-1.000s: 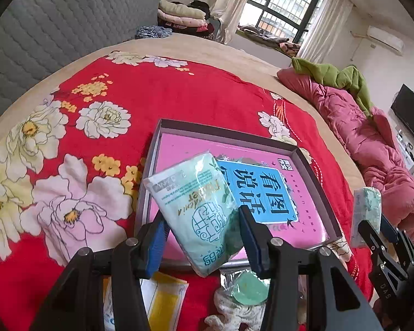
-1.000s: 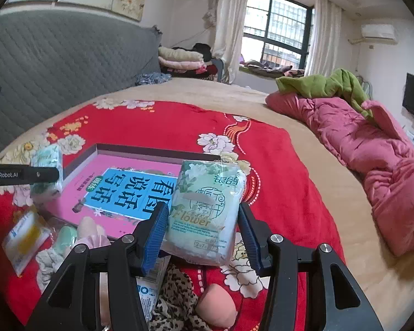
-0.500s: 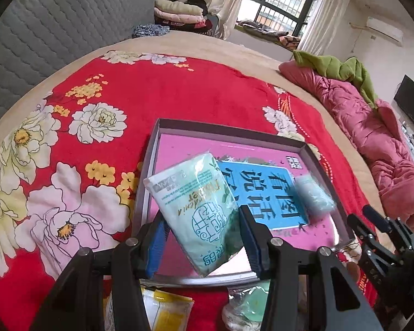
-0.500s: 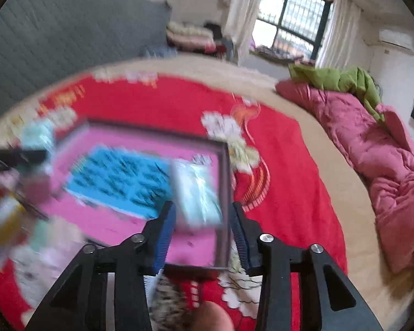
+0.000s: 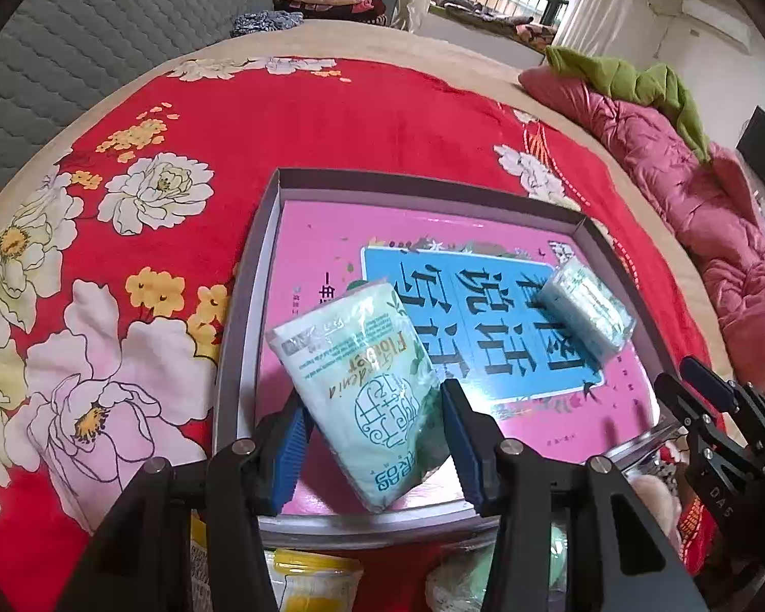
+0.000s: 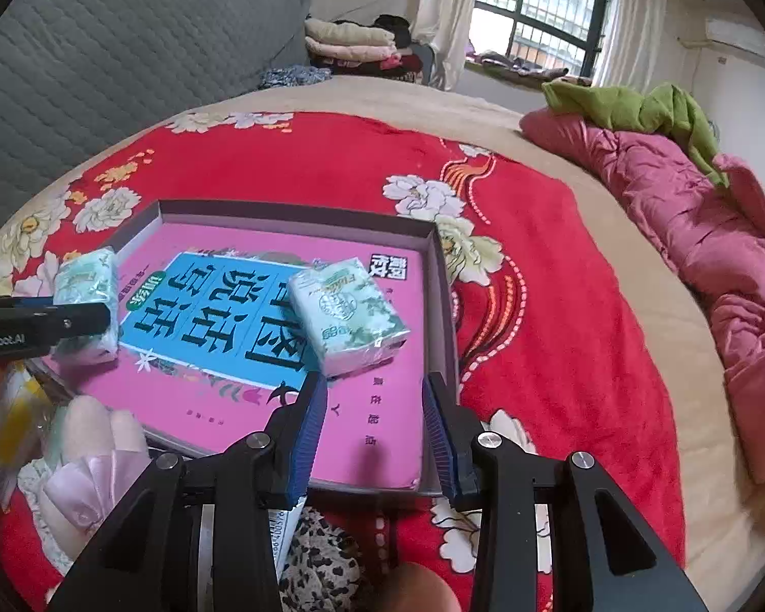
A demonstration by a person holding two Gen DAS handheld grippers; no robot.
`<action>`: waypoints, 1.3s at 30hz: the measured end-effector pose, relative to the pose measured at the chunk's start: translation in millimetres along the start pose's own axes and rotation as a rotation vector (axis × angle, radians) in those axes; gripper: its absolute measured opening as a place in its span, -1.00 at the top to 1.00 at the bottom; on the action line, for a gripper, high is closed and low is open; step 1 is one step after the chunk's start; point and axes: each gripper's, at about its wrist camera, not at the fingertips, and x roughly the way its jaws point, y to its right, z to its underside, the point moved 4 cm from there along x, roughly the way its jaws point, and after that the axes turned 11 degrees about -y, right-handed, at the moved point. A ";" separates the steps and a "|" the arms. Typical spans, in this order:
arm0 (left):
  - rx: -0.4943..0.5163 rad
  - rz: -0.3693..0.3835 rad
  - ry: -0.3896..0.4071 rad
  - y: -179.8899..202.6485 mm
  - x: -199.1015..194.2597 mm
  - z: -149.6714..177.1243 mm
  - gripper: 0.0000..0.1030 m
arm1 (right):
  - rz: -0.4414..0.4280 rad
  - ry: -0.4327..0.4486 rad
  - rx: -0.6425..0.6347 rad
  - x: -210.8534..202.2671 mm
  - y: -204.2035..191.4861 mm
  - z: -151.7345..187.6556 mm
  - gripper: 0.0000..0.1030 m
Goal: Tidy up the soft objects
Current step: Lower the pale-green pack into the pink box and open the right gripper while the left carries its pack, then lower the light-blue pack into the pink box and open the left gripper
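While the left tongs (image 5: 377,438) clamp a soft, crinkly plastic pack of tissues (image 5: 362,387), mint green with dark lettering and tilted on one corner, their blue ribbed pads (image 5: 288,451) press into its sides above the near left part of the shallow grey box (image 5: 245,306). The box is rectangular with low card walls, and its floor is a glossy pink sheet with a blue panel of large black characters. It lies on a plush red blanket (image 5: 280,112) printed with white and yellow flowers, spread over a bed. A second tissue pack (image 6: 347,313), squarish, puffy and wrapped in shiny film, lies flat on the box floor near its right wall, just ahead of the right tongs (image 6: 375,426). A second ago that pack sat between the right tongs' pads; now it is free, and the jaws stand part open with nothing between them, narrower than before. The left pack hangs lower over the box than it did. Nearer the cameras lie a pale pink satin bundle (image 6: 92,464), a leopard-print cloth (image 6: 321,561) and a yellow packet (image 5: 311,581).
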 end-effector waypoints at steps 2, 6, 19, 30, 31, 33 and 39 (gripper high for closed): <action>-0.001 -0.007 -0.007 -0.6 2.0 0.4 0.03 | -0.012 -0.017 0.000 3.2 -1.1 1.0 0.22; 0.003 -0.010 -0.019 -0.2 4.1 1.4 0.01 | -0.029 -0.041 0.004 8.3 -2.7 2.7 0.22; 0.019 -0.011 -0.027 2.0 5.4 2.3 -0.01 | -0.048 -0.079 0.018 13.5 -5.3 9.4 0.15; 0.041 -0.006 -0.032 5.7 6.6 2.2 -0.09 | -0.028 -0.063 0.049 5.2 1.5 8.1 -0.05; 0.044 -0.007 -0.033 6.4 6.6 2.2 -0.10 | -0.030 -0.063 0.050 4.2 1.7 8.2 -0.06; 0.047 -0.011 -0.031 7.2 5.8 2.2 -0.10 | -0.027 -0.057 0.057 1.8 2.0 8.2 -0.08; 0.051 -0.001 -0.019 8.3 1.9 1.7 -0.20 | -0.022 -0.043 0.066 -4.3 2.7 8.8 -0.26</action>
